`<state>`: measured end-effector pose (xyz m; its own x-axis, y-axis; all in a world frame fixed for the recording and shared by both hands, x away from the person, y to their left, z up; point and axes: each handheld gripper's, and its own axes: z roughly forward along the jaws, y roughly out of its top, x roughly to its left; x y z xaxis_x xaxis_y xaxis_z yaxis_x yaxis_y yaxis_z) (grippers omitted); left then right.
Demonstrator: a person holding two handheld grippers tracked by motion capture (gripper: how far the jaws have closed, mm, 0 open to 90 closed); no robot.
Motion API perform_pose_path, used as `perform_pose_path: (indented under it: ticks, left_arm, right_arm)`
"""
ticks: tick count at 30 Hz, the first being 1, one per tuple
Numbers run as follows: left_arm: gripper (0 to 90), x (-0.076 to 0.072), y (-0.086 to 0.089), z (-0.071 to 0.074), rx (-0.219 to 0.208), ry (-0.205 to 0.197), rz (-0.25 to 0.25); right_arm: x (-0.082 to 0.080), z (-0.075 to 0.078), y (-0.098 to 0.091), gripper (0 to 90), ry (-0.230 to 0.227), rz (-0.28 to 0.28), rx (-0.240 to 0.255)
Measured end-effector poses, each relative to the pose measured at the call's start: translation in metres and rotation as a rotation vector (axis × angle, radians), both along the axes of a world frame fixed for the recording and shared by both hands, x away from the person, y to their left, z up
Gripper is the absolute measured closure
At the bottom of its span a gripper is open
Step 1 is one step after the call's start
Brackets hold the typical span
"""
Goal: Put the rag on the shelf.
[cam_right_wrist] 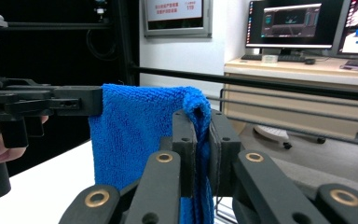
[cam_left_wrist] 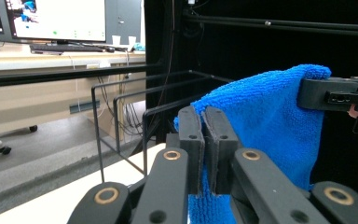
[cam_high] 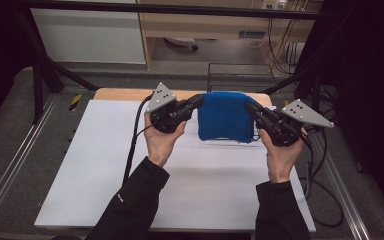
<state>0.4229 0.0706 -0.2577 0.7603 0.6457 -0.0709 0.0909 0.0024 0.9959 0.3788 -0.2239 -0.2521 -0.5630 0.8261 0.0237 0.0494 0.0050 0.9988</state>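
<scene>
A blue terry cloth hangs in the air above the far part of the white table, stretched between both grippers. My left gripper is shut on its left top corner; in the left gripper view the black jaws pinch the blue cloth at the gripper's tips. My right gripper is shut on the right top corner, and the right gripper view shows the cloth folded over between its tips. The cloth's lower edge hangs just above the table.
A black wire rack stands behind the table's far edge. Black frame bars cross at the left and along the top. Cables trail from both grippers across the table. Desks with monitors stand in the background.
</scene>
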Motion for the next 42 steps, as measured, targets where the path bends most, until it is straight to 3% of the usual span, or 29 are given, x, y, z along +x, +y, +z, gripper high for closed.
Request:
perform_pose_path:
  ticks: [25,42]
  left_arm:
    - [86.2,0.014,-0.032,0.04,-0.033,-0.077,-0.016]
    - [86.2,0.031,-0.043,0.073,-0.05,-0.115,0.008]
  right_arm:
    - [0.007,0.035,-0.027,83.9,-0.072,-0.063,0.038]
    - [0.023,0.066,-0.034,84.0,-0.111,-0.084,0.045]
